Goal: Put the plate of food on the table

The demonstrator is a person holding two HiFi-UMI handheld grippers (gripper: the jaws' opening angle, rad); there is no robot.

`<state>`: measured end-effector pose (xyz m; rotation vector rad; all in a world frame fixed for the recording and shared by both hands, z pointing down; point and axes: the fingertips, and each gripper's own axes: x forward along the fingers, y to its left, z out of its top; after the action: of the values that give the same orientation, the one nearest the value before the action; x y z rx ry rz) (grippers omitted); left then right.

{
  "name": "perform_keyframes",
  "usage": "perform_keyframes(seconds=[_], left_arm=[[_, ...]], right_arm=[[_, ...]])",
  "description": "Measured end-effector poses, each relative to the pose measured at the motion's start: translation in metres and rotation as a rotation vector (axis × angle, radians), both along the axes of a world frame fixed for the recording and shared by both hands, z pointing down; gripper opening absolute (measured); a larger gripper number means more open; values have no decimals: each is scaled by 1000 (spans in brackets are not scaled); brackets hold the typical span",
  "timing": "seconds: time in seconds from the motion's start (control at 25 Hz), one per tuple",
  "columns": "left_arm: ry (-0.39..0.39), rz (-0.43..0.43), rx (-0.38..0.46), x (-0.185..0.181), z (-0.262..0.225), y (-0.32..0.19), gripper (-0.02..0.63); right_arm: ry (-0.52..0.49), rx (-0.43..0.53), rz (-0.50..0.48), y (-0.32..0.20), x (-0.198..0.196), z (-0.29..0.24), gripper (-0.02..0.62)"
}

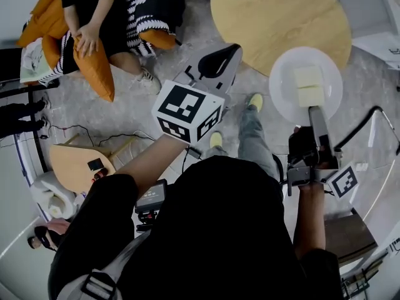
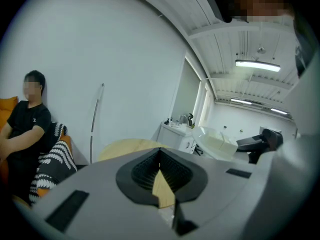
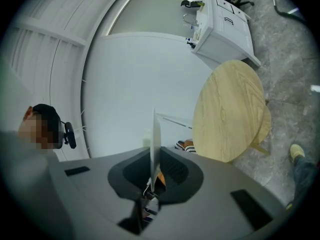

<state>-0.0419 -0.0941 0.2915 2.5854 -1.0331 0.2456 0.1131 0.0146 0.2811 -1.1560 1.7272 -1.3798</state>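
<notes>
A white plate carrying two pale yellow squares of food hangs level above the floor, just off the near edge of the round wooden table. My right gripper is shut on the plate's near rim. In the right gripper view the plate shows edge-on between the jaws, with the table ahead to the right. My left gripper is held up left of the plate, shut and empty. Its own view shows the plate and the table.
A person sits on orange cushions at the upper left. A small wooden side table and cables lie on the floor at left. White cabinets stand beyond the round table. My own legs and yellow shoes are below the plate.
</notes>
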Motion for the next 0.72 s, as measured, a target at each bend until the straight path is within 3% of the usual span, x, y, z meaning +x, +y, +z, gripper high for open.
perform_keyframes(seconds=[0.32, 0.72], left_arm=[[-7, -10, -21, 27, 11, -43, 6], [-19, -8, -33, 36, 15, -48, 6]], right_arm=[[0, -17, -13, -42, 28, 9, 26], [-26, -18, -26, -45, 32, 16, 26]])
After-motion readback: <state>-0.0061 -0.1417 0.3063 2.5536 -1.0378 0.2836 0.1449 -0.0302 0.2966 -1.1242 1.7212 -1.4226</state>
